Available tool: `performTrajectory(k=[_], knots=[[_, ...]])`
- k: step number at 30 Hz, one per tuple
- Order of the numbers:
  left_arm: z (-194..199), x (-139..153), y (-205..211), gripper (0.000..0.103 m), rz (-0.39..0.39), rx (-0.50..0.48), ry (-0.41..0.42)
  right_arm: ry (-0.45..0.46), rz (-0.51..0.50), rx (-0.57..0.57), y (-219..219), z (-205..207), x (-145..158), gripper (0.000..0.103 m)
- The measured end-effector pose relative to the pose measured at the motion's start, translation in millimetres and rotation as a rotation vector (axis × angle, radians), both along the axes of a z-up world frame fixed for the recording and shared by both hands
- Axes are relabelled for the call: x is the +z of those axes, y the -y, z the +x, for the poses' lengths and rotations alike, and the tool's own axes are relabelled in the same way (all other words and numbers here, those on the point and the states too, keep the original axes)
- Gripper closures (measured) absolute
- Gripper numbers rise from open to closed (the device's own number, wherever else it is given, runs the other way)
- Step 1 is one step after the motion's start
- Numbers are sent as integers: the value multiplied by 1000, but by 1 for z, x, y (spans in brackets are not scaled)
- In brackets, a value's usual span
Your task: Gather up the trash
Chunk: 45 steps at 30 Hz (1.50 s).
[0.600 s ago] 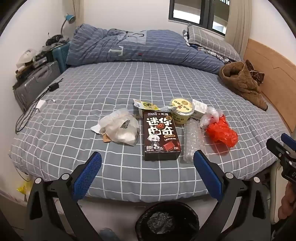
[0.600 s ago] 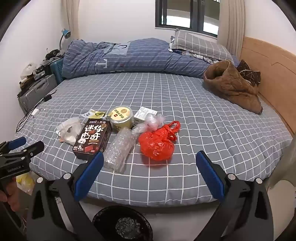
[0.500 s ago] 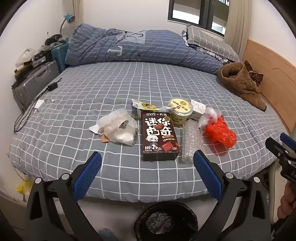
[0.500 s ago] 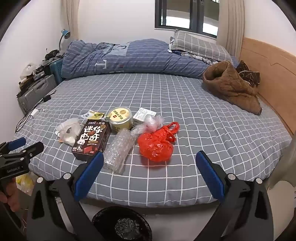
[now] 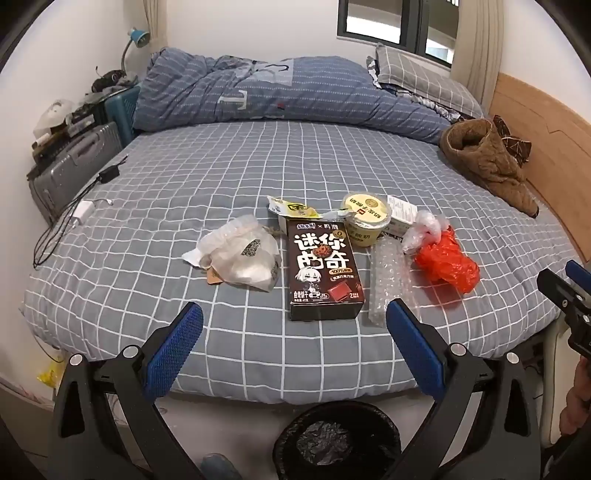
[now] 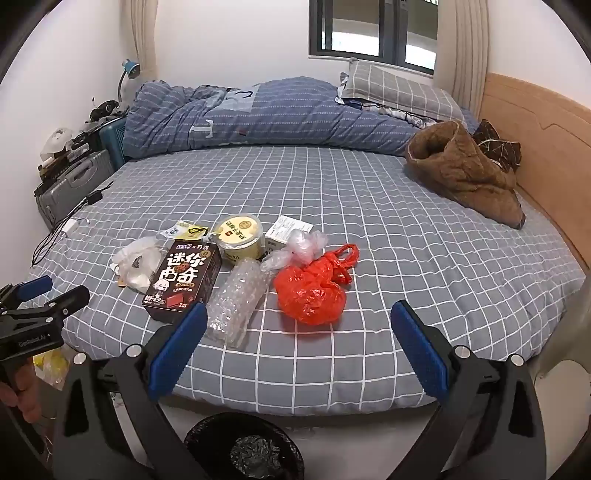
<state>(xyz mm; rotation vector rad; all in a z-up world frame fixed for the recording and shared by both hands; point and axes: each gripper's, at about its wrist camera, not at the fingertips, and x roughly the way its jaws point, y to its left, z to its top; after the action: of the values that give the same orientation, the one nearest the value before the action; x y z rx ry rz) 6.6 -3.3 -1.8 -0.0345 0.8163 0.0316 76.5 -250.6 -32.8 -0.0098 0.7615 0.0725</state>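
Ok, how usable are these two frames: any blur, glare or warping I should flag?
Left wrist view: sharp, print on the brown box readable; fisheye bows the bed's grid lines and darkens the corners. Right wrist view: equally sharp, same bowing; the window is bright but not washing anything out, light is soft, shadows under the red bag faint.

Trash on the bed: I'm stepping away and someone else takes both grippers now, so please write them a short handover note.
Left gripper: open, holds nothing, poised at the bed's near edge.
Right gripper: open, holds nothing, same height.
On the bed, all in one cluster: clear bag, brown box, yellow wrapper, yellow cup, small white box, bubble wrap, red bag.
Bin: on the floor below the bed edge, black liner, with what looks like only crumpled dark material inside.
Done: no piece picked up.
Left: move every piece into the bin.
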Motion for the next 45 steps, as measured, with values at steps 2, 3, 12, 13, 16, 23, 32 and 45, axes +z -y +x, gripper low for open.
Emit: performTrajectory(k=[2, 3, 12, 13, 16, 23, 32, 45], knots=[[0, 0, 0, 6, 4, 5, -1, -1, -3, -2, 1, 1, 0, 7], [0, -1, 0, 6, 0, 6, -2, -1, -5, -2, 1, 1, -2, 7], [1, -3, -1, 6, 7, 5, -10, -4, 0, -7, 0, 1, -4, 7], [1, -3, -1, 6, 5, 4, -12, -6, 1, -7, 1, 1, -4, 7], [1, -3, -1, 6, 2, -1, -13, -6, 0, 1, -1, 1, -4, 7], [2, 2, 4, 6, 8, -13, -6, 4, 4, 5, -1, 3, 0, 7], [3, 0, 5, 6, 7, -11, -24, -6, 6, 7, -3, 2, -2, 7], [4, -3, 0, 6, 6, 15, -37, -3, 12, 26, -7, 2, -5, 7]])
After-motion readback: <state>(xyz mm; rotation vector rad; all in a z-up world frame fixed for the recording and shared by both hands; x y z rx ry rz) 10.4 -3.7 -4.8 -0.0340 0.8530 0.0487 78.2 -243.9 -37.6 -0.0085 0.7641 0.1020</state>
